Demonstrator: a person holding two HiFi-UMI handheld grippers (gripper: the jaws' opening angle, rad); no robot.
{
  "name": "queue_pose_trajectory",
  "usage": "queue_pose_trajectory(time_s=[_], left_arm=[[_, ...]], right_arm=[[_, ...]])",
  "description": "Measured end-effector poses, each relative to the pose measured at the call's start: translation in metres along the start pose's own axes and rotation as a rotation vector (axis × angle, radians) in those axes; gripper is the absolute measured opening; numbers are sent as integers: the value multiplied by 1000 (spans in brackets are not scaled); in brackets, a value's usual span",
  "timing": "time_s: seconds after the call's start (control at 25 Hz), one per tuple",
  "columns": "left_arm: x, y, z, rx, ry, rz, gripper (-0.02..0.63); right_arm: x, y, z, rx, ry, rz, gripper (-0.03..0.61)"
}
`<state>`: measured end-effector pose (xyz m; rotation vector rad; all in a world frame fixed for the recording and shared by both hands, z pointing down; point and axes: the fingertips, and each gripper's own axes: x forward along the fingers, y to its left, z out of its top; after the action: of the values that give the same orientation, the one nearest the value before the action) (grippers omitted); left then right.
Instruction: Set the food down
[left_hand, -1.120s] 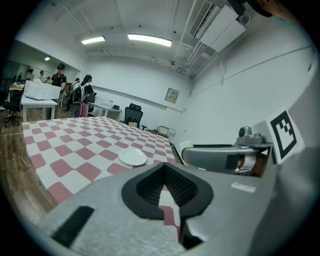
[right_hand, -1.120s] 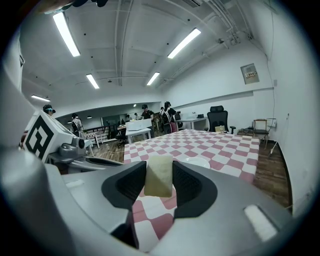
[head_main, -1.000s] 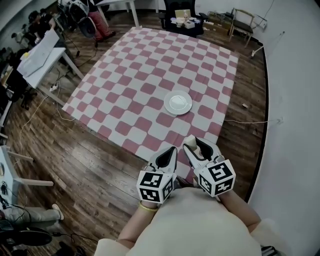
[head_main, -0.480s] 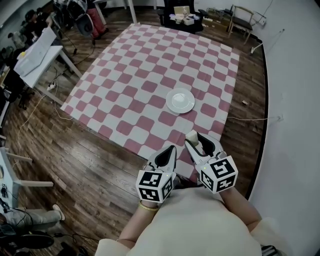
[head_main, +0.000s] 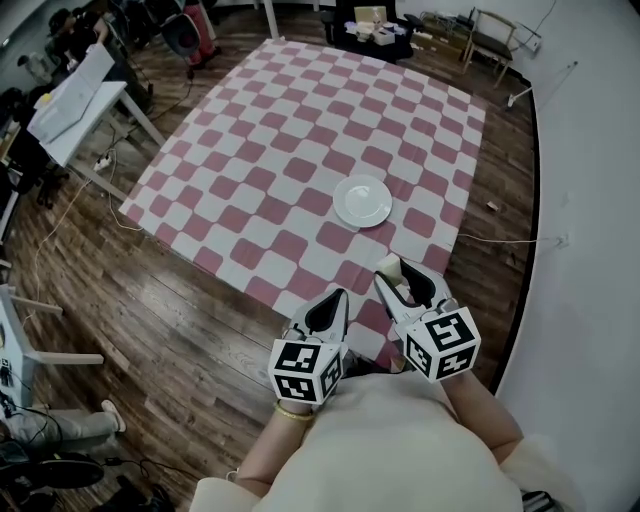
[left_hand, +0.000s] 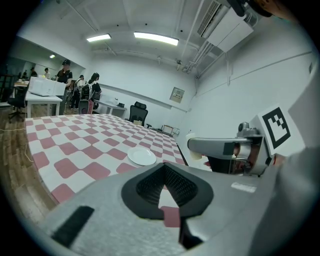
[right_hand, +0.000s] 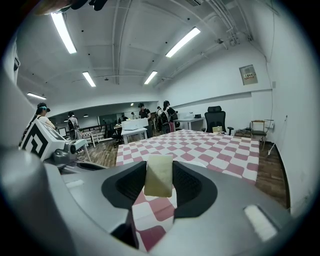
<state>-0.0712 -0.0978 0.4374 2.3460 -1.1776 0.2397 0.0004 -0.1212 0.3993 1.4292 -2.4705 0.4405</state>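
Observation:
A white plate (head_main: 361, 201) lies on the red-and-white checked cloth (head_main: 300, 130), which is spread over the wooden floor. My right gripper (head_main: 392, 275) hovers over the cloth's near edge, short of the plate. It is shut on a pale yellowish piece of food (right_hand: 159, 175), which stands upright between the pads. In the head view the food (head_main: 389, 267) shows at the jaw tips. My left gripper (head_main: 332, 303) hangs beside the right one, shut and holding nothing. The left gripper view shows the plate (left_hand: 142, 156) ahead and the right gripper (left_hand: 220, 147) to its right.
White tables (head_main: 75, 100) stand on the wooden floor at the left, with people beyond them. A black chair with boxes (head_main: 365, 25) stands past the cloth's far edge. A white wall (head_main: 590, 200) runs along the right, and a thin cable (head_main: 500, 240) lies on the floor.
My right gripper has moved a little forward towards the plate, with the food still in it. The left gripper has hardly moved.

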Motion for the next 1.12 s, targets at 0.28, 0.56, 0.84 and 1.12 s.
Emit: queue_pose_trajectory(time_s=[0.28, 0.56, 0.84, 1.12], left_arm=[[17, 5, 11, 2, -8, 23, 0], [36, 7, 9, -9, 19, 30, 0], [56, 19, 9, -25, 39, 48, 0], [75, 26, 8, -47, 53, 65, 0]], right_arm=[[18, -15, 5, -15, 19, 26, 170], [34, -33, 8, -20, 43, 42, 170], [55, -51, 7, -16, 68, 49, 170], [77, -67, 5, -21, 102, 67, 170]])
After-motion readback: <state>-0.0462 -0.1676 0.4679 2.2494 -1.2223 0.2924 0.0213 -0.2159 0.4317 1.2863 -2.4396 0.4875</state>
